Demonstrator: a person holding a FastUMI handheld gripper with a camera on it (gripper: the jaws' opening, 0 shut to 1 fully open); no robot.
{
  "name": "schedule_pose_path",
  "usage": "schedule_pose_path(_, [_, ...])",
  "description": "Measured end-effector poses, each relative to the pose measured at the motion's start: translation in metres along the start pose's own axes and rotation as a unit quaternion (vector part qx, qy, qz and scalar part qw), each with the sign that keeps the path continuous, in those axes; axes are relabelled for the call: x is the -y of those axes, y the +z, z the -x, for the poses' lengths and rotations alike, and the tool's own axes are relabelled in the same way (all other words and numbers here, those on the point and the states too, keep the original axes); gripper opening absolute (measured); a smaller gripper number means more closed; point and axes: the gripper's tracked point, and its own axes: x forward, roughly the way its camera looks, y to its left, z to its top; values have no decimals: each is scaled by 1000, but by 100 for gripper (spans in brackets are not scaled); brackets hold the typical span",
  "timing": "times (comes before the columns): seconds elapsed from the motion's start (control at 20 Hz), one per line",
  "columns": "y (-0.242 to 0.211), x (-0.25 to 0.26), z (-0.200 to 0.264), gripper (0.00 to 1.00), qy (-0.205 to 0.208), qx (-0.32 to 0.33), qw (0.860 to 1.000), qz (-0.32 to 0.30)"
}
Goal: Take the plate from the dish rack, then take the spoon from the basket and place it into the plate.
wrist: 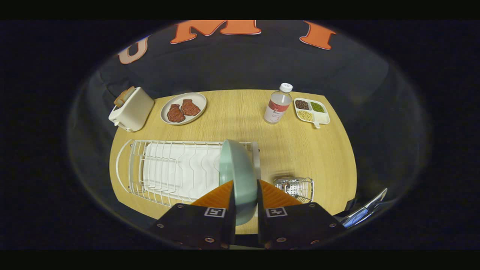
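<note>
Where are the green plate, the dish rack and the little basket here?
Green plate [236, 168]: gripper view, its curved underside, held between the tool's fingers.
Dish rack [165, 168]: gripper view, its wire bars.
Basket [296, 186]: gripper view, its perforated wall, beside the rack.

One view, riding on the gripper [245, 198]. Looks forward and steeply down along the fingers [229, 200], which sit at bottom centre of the frame. High above the counter [232, 120]: nearly the whole top fits in frame, far edge toward the upper part, booth wall beyond. Fisheye bends the counter edges. Plate [236, 176] very near the lens.
</note>
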Motion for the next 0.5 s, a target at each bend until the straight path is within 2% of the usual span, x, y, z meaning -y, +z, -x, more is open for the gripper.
schedule_pose_path(0.25, [12,4,10,22,-39,34,998,40])
schedule_pose_path(0.35, [8,-3,16,16,-17,28,999,26])
schedule_pose_path(0.5, [8,2,23,15,-6,36,999,18])
